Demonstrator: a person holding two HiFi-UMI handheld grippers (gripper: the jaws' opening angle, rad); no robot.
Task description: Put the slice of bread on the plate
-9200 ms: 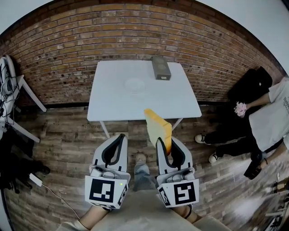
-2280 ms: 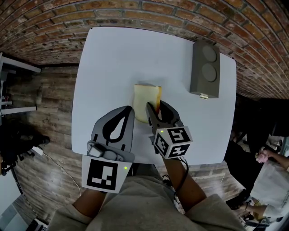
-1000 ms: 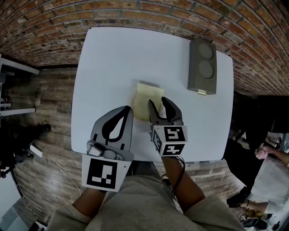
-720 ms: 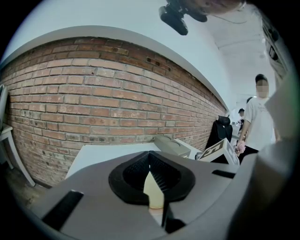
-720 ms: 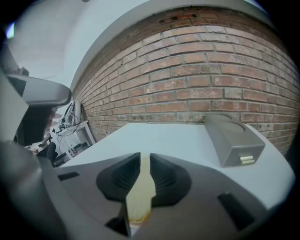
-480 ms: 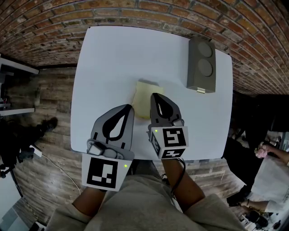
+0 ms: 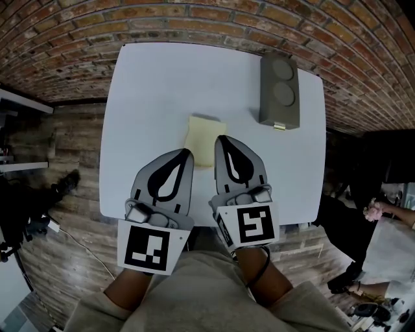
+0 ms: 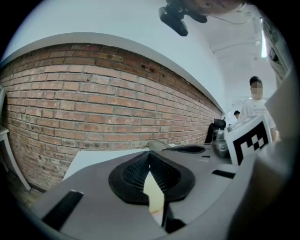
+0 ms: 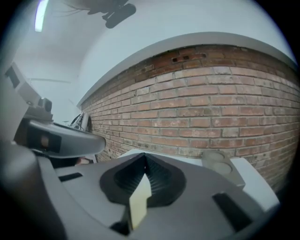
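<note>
The pale yellow slice of bread (image 7: 203,137) lies flat near the middle of the white table (image 7: 149,97). I cannot make out a plate under it. My right gripper (image 7: 220,138) hovers above the bread's near right corner, shut and holding nothing. My left gripper (image 7: 186,153) is shut too, just near and left of the bread. In the left gripper view the closed tips (image 8: 150,152) leave a sliver of bread (image 8: 153,197) showing below them. The right gripper view shows the same: shut tips (image 9: 144,153) with bread (image 9: 139,204) beneath.
A grey box with two round recesses (image 7: 279,89) stands at the table's far right. A brick wall (image 7: 194,19) runs behind the table, with wooden floor to the left. A person (image 7: 389,220) is at the right edge.
My right gripper's jaws have closed with nothing in them, and it has lifted up and back from the bread. The bread stays flat on the table. The left gripper has held still.
</note>
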